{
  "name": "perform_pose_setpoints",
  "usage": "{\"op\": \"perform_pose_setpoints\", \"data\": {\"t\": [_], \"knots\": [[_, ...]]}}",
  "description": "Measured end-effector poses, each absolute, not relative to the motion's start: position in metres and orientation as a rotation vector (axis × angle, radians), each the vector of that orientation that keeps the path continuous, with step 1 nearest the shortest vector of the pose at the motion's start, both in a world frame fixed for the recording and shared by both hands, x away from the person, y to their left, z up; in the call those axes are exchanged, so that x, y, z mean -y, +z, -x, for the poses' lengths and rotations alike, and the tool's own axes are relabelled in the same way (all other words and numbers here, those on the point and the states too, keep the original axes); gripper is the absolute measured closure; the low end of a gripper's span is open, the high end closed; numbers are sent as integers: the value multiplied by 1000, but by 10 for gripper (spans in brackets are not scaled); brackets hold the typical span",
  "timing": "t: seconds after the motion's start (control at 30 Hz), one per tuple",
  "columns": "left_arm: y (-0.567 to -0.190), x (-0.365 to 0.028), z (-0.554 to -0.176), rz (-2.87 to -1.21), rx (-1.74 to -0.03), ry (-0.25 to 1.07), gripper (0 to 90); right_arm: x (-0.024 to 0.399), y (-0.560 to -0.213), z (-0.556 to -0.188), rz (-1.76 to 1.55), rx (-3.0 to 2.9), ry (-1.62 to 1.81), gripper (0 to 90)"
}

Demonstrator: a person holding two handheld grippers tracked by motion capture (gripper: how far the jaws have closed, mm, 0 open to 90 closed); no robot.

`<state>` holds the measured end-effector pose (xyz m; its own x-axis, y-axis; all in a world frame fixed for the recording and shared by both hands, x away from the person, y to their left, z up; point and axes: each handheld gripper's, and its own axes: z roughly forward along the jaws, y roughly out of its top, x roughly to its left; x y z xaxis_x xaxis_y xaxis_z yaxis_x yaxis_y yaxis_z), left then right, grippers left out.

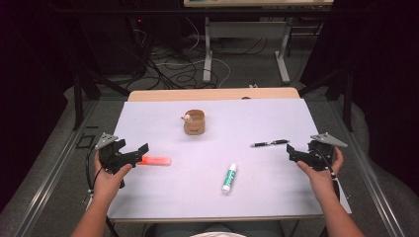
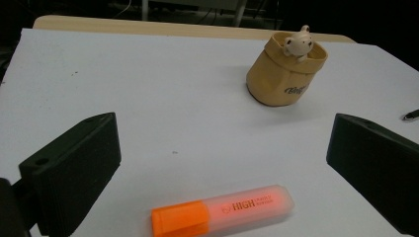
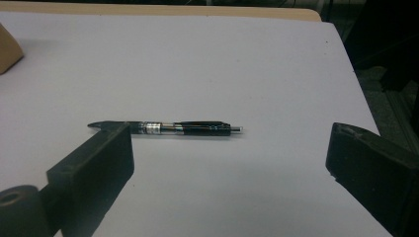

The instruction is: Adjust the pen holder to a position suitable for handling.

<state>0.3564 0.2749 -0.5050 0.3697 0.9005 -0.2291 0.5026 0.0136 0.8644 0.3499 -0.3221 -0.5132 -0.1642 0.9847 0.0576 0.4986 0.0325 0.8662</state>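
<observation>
The left tongs point(image 1: 132, 154) stand wide, empty, by the desk's point(image 1: 163, 195) left edge. The orange highlighter point(image 2: 222, 213), smooth plastic, lies just ahead, its length crosswise to them. A tan cup point(image 1: 194, 122) sits near the far edge. The right tongs point(image 1: 295, 154) gape wide before the thin black pen point(image 3: 168, 128), also crosswise

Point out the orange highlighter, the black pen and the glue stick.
orange highlighter point(image 2: 222, 211), left gripper view, middle of the barrel.
black pen point(image 3: 170, 128), right gripper view, middle of the barrel.
glue stick point(image 1: 229, 178), high view, mid body.
</observation>
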Motion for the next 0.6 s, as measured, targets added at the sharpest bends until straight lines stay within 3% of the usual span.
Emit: {"op": "perform_pose_setpoints", "data": {"t": [0.13, 0.2, 0.6], "knots": [[-505, -272, -357, -1662, -1257, 504, 3, 317, -512, -351, -1434, -1755, 1035, 103], [-506, -271, -356, -1664, -1250, 510, 3, 314, -512, -351, -1380, -1789, 1029, 176], [-504, -270, -349, -1670, -1246, 525, 3, 267, -486, -364, -1112, -2013, 1083, 305]]}}
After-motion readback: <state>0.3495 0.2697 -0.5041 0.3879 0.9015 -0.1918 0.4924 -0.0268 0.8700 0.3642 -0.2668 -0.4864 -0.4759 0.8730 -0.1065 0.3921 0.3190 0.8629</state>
